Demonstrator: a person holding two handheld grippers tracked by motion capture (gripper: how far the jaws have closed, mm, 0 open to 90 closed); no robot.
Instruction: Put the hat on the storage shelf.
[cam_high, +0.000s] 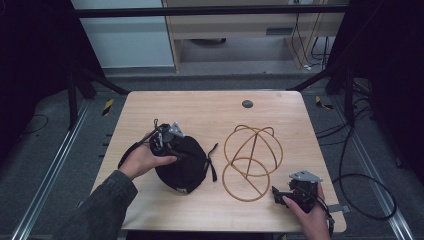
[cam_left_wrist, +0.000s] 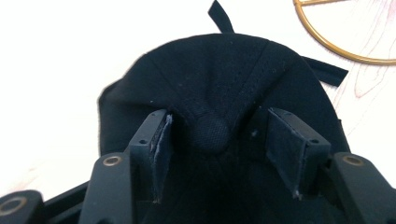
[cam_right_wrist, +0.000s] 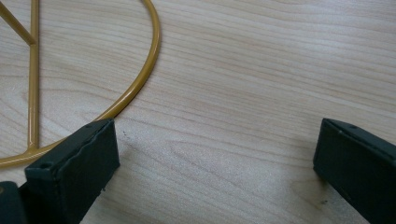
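Two grippers are at work on the wooden table (cam_high: 150, 107), and we judge the step in hand to be taking hold of the black cap (cam_high: 185, 162) by its crown. Our left gripper (cam_high: 165, 142) sits over the cap on the left half of the table, its jaws spread wide and standing either side of the top button (cam_left_wrist: 211, 133), with nothing pinched between them yet. The cap lies crown up, with its back straps (cam_high: 212, 160) trailing toward the gold wire stand (cam_high: 252, 160), which rests just beside it to the right.

To do this well, we would keep the button centred between the pads (cam_left_wrist: 161, 149), press down a little so that fabric bunches into the gap, and then close on the button and the seams around it rather than on loose cloth alone. A grip on thin cloth may slip when we lift.

Our right gripper (cam_high: 295, 195) waits near the front right corner, low over the bare wood, jaws wide apart and empty, with the lower ring of the stand just beside its one jaw. From there we judge it well placed to steady the stand, which looks light and could slide or tip if the cap is brought onto it.
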